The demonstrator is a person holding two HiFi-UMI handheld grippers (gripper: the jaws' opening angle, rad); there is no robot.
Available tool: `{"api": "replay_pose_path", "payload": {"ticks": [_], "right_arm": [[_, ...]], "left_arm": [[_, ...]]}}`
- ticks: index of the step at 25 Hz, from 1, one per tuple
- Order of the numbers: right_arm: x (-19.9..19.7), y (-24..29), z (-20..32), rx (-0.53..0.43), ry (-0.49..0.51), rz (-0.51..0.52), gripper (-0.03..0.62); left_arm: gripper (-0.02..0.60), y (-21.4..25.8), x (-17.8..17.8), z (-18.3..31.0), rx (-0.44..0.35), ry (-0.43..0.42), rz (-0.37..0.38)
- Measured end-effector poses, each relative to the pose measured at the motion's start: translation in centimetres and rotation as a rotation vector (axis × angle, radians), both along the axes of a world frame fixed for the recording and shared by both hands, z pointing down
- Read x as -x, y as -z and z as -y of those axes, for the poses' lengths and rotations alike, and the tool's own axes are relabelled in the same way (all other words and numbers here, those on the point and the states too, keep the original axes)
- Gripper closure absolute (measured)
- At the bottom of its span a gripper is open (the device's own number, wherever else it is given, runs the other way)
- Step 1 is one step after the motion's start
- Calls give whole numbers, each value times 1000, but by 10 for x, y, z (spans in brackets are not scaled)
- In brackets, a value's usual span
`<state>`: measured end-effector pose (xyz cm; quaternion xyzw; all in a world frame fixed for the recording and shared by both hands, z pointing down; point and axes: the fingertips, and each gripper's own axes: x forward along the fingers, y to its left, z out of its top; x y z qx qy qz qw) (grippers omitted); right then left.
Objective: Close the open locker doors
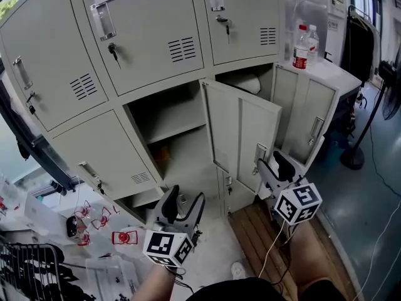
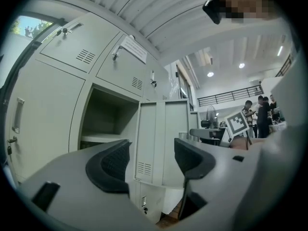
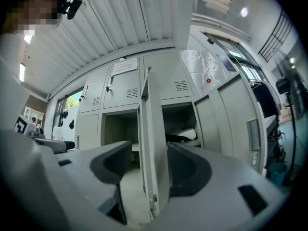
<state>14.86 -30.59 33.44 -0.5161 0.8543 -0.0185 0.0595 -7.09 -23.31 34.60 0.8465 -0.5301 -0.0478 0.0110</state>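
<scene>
In the grey locker bank, two lower compartments stand open. The middle door (image 1: pixel 241 140) is swung out toward me, showing a shelf inside (image 1: pixel 172 127). The right door (image 1: pixel 308 121) hangs open beside it, with a white bundle (image 1: pixel 249 83) in its compartment. My right gripper (image 1: pixel 277 167) is open at the middle door's free edge. In the right gripper view that door edge (image 3: pixel 155 143) runs between the fingers of my right gripper (image 3: pixel 149 160). My left gripper (image 1: pixel 183 207) is lower and left, open and holding nothing. In the left gripper view my left gripper (image 2: pixel 151 155) faces the middle compartment (image 2: pixel 108 117).
Two plastic bottles (image 1: pixel 304 46) stand on a low cabinet at the right. A fan stand (image 1: pixel 354 157) and cables lie on the floor beyond it. A wooden floor board (image 1: pixel 263 246) is under me. Cluttered plastic sheets and red items (image 1: pixel 100 221) lie at lower left. People (image 2: pixel 262 114) stand far off.
</scene>
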Motion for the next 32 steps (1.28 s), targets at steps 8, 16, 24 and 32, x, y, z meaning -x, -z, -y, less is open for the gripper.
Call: {"api": "replay_pose_path", "payload": {"ticks": [8,16,24,32], "right_arm": [[3,0,21,1,35,14,388],[-2,-1,27,-18,7,6,483],[7,-1,20,-25,18,-22,490],[24,-1,7,-25,37,-36,493]], "left_arm": [[298,-1,1,12,-3,32,1],[298,-4,-2,18,4,33,12],[298,-1,-4,14,0,28,17],[298,0,-4,5,1,25,20]]}}
